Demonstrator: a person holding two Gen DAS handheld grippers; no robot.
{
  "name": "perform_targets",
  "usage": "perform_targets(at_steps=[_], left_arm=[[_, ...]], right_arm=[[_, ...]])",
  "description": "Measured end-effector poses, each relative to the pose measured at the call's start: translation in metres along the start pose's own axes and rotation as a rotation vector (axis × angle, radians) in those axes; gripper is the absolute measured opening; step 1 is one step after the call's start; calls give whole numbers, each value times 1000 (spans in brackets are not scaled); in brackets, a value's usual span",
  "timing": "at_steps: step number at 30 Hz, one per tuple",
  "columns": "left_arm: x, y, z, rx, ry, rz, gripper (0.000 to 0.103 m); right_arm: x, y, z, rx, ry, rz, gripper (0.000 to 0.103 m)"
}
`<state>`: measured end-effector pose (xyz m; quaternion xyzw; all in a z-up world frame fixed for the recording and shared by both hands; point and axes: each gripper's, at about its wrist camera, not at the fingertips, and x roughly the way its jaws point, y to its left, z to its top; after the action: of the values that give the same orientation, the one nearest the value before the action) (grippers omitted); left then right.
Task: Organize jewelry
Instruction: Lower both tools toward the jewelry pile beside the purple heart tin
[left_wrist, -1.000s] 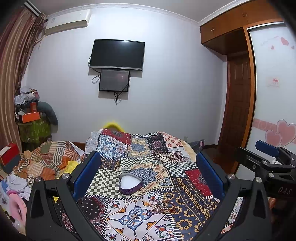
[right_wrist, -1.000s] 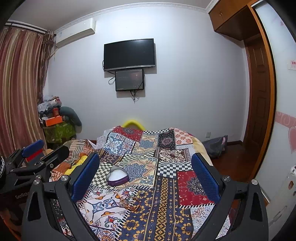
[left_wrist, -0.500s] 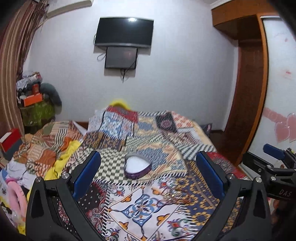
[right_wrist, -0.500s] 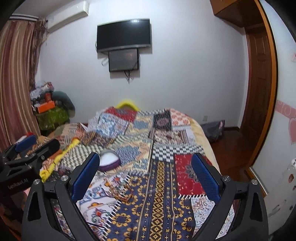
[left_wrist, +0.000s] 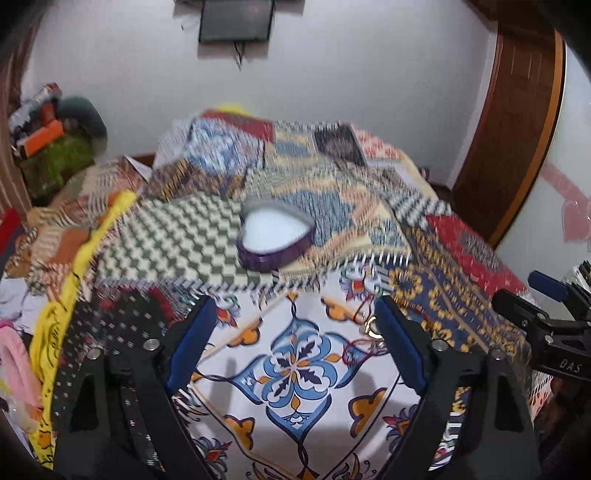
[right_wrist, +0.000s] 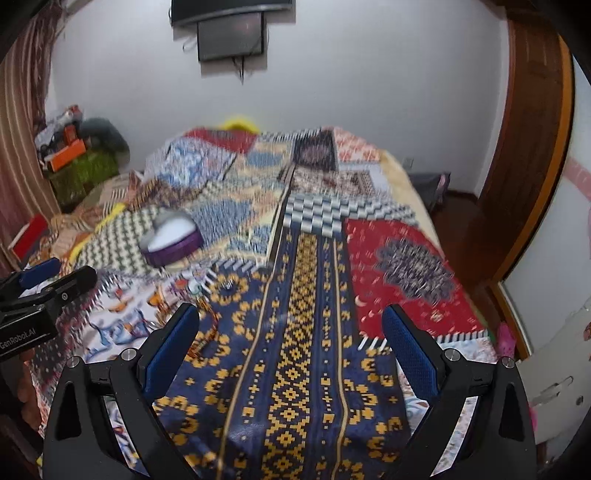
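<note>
Approach step, judging by the pictures: left gripper (left_wrist: 295, 339) and right gripper (right_wrist: 291, 343) both hang wide and empty over the quilt (right_wrist: 295, 369). Heart-shaped box (left_wrist: 275, 236) lies at 12 o'clock; jewelry (left_wrist: 365, 332) lies at 3 o'clock, touching the left's right finger. Next calls for a fine pinch.

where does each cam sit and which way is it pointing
Left wrist: on the left gripper, angled down at the patchwork bedspread; own open fingers frame it, right gripper at right edge.
Right wrist: on the right gripper, facing down the bed; left gripper at left edge.
Shared: heart-shaped box, wall screen.
</note>
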<state>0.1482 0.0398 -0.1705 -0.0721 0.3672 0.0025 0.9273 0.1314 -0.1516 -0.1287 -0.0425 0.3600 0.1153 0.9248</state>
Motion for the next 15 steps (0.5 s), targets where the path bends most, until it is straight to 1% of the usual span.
perform_targets(at_steps=[1, 3, 7, 9, 10, 15], left_arm=[[5, 0, -2, 2, 15, -7, 80], [12, -2, -4, 2, 35, -23, 75], [27, -3, -7, 3, 83, -65, 63], [30, -4, -8, 11, 90, -72, 60], [31, -5, -8, 20, 91, -75, 59], [31, -7, -9, 40, 96, -91, 52]], right_arm=[[5, 0, -1, -3, 14, 5, 95], [13, 0, -1, -14, 36, 18, 87], [25, 4, 0, -28, 71, 86, 76], [32, 9, 4, -42, 88, 121, 69], [35, 13, 5, -49, 94, 133, 67], [57, 31, 13, -131, 152, 205, 49]])
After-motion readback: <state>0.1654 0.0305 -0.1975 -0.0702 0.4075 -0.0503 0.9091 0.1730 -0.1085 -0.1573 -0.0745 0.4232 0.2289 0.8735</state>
